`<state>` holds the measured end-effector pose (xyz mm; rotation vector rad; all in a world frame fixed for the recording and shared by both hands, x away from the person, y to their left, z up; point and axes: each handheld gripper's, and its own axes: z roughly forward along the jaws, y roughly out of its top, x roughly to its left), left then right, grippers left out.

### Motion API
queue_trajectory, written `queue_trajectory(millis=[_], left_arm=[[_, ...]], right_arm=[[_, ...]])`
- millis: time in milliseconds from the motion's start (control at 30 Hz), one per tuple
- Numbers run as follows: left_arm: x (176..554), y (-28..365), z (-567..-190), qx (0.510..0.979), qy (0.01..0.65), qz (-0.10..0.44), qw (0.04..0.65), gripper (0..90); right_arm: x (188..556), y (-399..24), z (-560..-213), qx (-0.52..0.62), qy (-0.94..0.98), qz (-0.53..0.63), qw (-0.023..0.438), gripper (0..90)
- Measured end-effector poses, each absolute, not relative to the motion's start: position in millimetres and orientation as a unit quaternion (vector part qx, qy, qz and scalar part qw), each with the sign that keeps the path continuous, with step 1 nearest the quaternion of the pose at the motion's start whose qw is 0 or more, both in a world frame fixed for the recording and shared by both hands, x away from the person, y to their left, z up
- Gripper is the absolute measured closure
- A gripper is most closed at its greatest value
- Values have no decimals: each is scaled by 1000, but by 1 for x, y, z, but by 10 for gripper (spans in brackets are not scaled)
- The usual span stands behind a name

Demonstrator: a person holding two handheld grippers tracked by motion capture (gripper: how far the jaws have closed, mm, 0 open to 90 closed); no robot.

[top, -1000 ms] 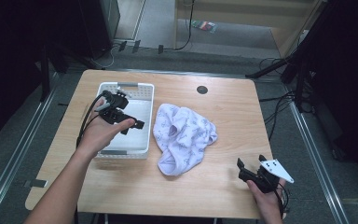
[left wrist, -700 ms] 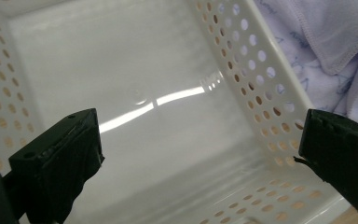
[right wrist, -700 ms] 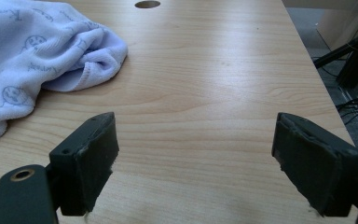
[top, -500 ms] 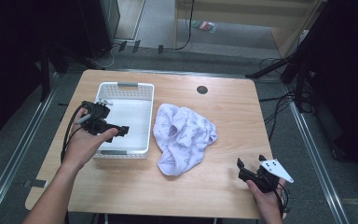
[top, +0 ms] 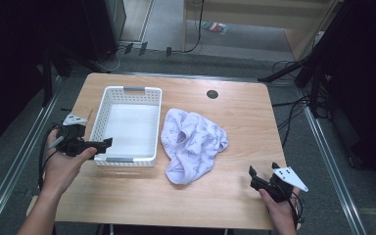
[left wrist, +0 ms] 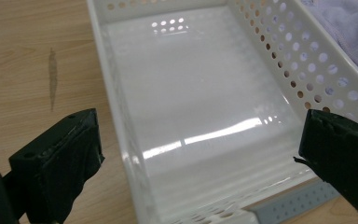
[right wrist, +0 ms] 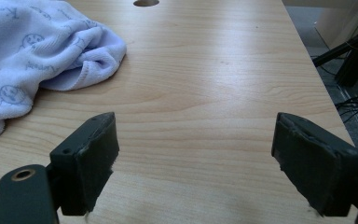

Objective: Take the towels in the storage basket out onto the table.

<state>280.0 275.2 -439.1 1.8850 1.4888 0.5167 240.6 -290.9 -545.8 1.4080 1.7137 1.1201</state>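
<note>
Left gripper (top: 98, 145): fingers (left wrist: 60, 163) spread wide, nothing between them. Held at the left edge of the tabletop, just beside the near left corner of the basket; in the left gripper view the basket's near end sits between the two black fingers, one finger over bare wood outside the left wall. Grey three-cornered plate (top: 74, 119) on top; cable looping down beside the person's left hand (top: 66, 166).

Right gripper (top: 255, 178): fingers (right wrist: 91, 158) spread wide, nothing between them, above bare wood at the near right corner of the tabletop. White plate on top; right hand (top: 279, 210) coming in from the bottom edge.

Basket (top: 100, 117): white plastic, rectangular, perforated walls, grey handle strips at near and far ends. Glossy floor, nothing in it. Stands on the left half of the tabletop, long side running away from the person.

Cloth (top: 192, 144): pale lilac-white towel with a small printed pattern, crumpled in a heap at the middle of the tabletop, just beside the basket's right wall, well apart from the right gripper.

Tabletop (top: 235, 117): light wood grain, rounded corners, a round cable hole (top: 212, 94) near the far edge, a dark streak (left wrist: 52, 70) left of the basket.

Room: grey floor, metal rails along both sides, black cables and dark stands beyond the far edge, pale wooden furniture at the back.
</note>
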Motion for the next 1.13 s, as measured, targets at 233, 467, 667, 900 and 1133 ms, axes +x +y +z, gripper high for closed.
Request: queue_trajectory(millis=[233, 467, 667, 900, 1133], left_arm=[[256, 307, -453, 691, 576, 218, 379, 0], [232, 329, -472, 658, 577, 250, 414, 0], [213, 356, -496, 613, 580, 270, 464, 0], [205, 362, -533, 603, 594, 281, 452, 0], [205, 364, -535, 603, 599, 277, 447, 0]], right_arm=[[241, -290, -546, 537, 654, 424, 323, 150], [241, -290, -546, 537, 655, 422, 324, 151], [241, -290, -546, 543, 650, 421, 326, 128], [241, -290, -546, 534, 656, 426, 321, 104], [239, -291, -546, 512, 670, 445, 302, 30]])
